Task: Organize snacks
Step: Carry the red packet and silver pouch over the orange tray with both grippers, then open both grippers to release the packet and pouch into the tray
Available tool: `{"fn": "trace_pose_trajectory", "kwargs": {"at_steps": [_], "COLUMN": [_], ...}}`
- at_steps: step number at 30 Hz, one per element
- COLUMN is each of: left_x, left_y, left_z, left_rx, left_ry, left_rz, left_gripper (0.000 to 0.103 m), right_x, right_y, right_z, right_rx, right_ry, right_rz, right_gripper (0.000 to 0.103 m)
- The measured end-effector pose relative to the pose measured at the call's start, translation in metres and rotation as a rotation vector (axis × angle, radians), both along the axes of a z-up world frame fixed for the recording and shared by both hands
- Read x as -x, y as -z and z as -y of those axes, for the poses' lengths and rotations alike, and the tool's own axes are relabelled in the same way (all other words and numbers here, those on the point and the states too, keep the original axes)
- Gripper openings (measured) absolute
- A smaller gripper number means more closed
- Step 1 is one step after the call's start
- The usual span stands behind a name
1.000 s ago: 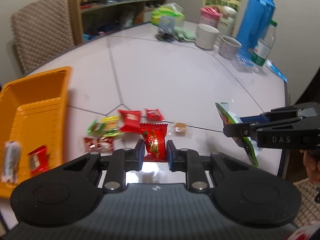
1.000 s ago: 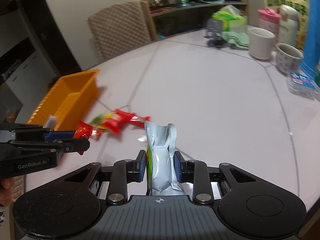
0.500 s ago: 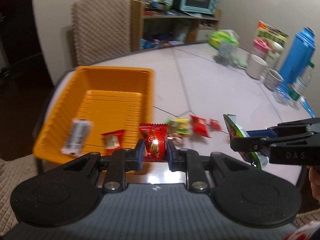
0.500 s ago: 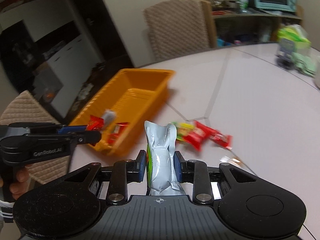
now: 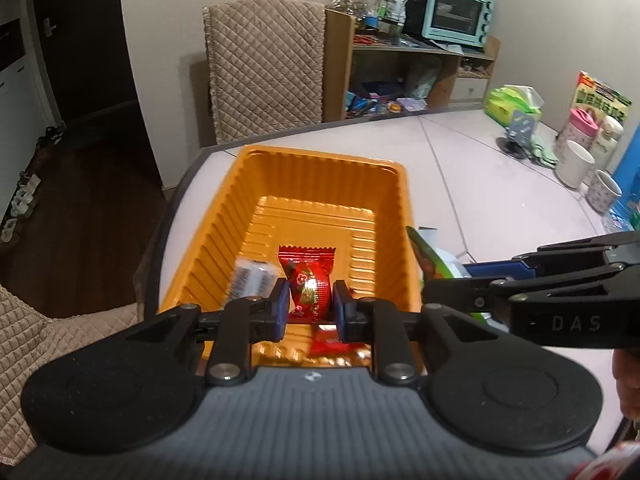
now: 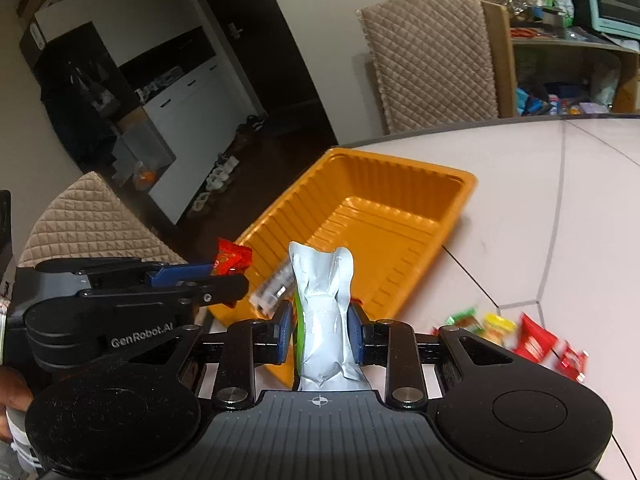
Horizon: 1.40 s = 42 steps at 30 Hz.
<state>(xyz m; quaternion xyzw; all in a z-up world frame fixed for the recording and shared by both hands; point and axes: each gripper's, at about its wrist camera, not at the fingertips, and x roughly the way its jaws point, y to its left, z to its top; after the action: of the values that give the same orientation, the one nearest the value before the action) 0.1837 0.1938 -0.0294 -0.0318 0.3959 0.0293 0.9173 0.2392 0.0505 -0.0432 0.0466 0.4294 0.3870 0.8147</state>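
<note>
While both grippers hang over the near end of the orange tray (image 5: 400,216), each one grips a snack. The left gripper (image 5: 308,304) is clamped on a red candy packet (image 5: 310,280), whose long axis runs forward along the fingers, its crimped far edge pointing out over the tray floor. Beneath it in the tray lie a silver wrapped bar (image 5: 250,278) to the left and a small red packet (image 5: 328,340) just under the fingers. The right gripper (image 6: 318,334) is pinched on a silver pouch (image 6: 324,304) with a green edge, standing on end between the pads, its flared top pointing away toward the tray. Loose snacks (image 6: 516,338) lie on the white table (image 6: 580,216) to its right.
</note>
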Motion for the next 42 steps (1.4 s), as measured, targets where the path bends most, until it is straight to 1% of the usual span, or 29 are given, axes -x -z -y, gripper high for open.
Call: {"fn": "trace_pose_trajectory", "kwargs": {"at_steps": [5, 10, 19, 26, 30, 33, 36, 39, 42], "left_x": [-0.023, -0.048, -0.083, -0.102, -0.108, -0.111, -0.115, -0.119, -0.122], "left_y": [0.006, 0.016, 0.035, 0.045, 0.048, 0.049, 0.051, 0.052, 0.052], "left_z": [-0.017, -0.03, -0.045, -0.046, -0.046, -0.045, -0.043, -0.04, -0.036], "left_rx": [0.004, 0.005, 0.004, 0.002, 0.0, -0.002, -0.003, -0.005, -0.006], "left_ry": [-0.012, -0.016, -0.025, -0.025, -0.027, -0.029, -0.026, -0.021, -0.013], "left_rz": [-0.01, -0.024, -0.061, -0.077, -0.082, -0.086, -0.09, -0.093, -0.09], "left_gripper": [0.02, 0.02, 0.02, 0.02, 0.02, 0.02, 0.02, 0.02, 0.021], "right_x": [-0.024, -0.05, -0.084, -0.095, -0.1, -0.104, -0.104, -0.104, -0.105], "right_y": [0.009, 0.022, 0.044, 0.054, 0.056, 0.054, 0.052, 0.047, 0.045], "right_z": [-0.026, -0.041, -0.053, -0.059, -0.058, -0.054, -0.048, -0.045, -0.04], "right_rx": [-0.002, -0.009, 0.014, 0.048, 0.03, 0.023, 0.014, 0.027, 0.025], "right_ry": [0.009, 0.047, 0.104, 0.111, 0.114, 0.133, 0.124, 0.116, 0.121], "right_rz": [-0.017, -0.05, -0.076, -0.057, -0.034, -0.031, -0.029, -0.008, -0.013], "right_gripper": [0.029, 0.03, 0.03, 0.03, 0.03, 0.03, 0.03, 0.03, 0.03]}}
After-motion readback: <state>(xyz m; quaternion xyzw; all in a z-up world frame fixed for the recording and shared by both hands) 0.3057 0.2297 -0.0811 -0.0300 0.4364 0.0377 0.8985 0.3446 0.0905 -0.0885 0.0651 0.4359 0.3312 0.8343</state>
